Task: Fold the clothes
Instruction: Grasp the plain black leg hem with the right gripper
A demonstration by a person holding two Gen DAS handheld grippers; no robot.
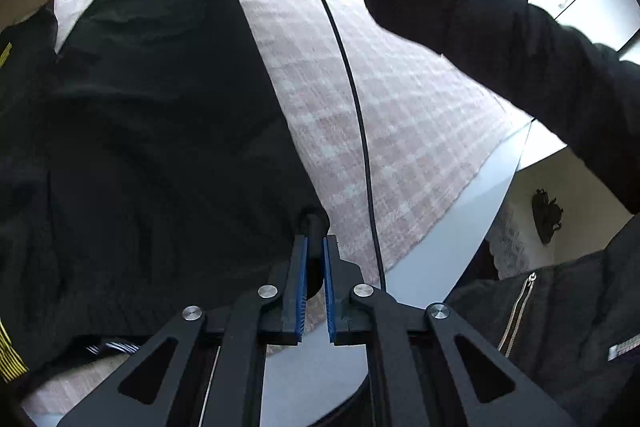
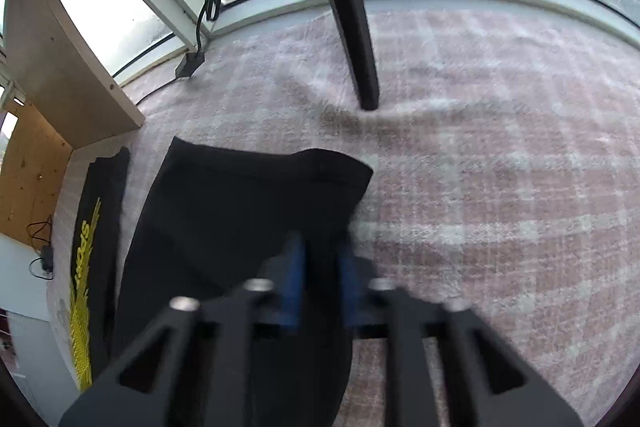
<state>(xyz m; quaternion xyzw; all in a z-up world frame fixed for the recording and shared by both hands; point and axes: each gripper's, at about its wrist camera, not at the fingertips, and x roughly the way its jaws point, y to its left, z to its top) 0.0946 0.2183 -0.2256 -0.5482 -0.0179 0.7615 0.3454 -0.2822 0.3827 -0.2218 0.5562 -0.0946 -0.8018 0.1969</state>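
Black garment [image 1: 152,115] on pink checked blanket [image 1: 380,115], edge pinched in closed left gripper [image 1: 315,247]. Opposite edge clamped by closed right gripper [image 2: 320,267]. Yellow-printed clothing [image 2: 90,267] alongside; black cable [image 1: 352,107] crossing.

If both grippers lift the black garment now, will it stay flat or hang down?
The black garment will probably sag between the left gripper and the right gripper: it already wrinkles and bunches at the pads. It looks thin, so likely light. It may drag on the fuzzy pink plaid cover.
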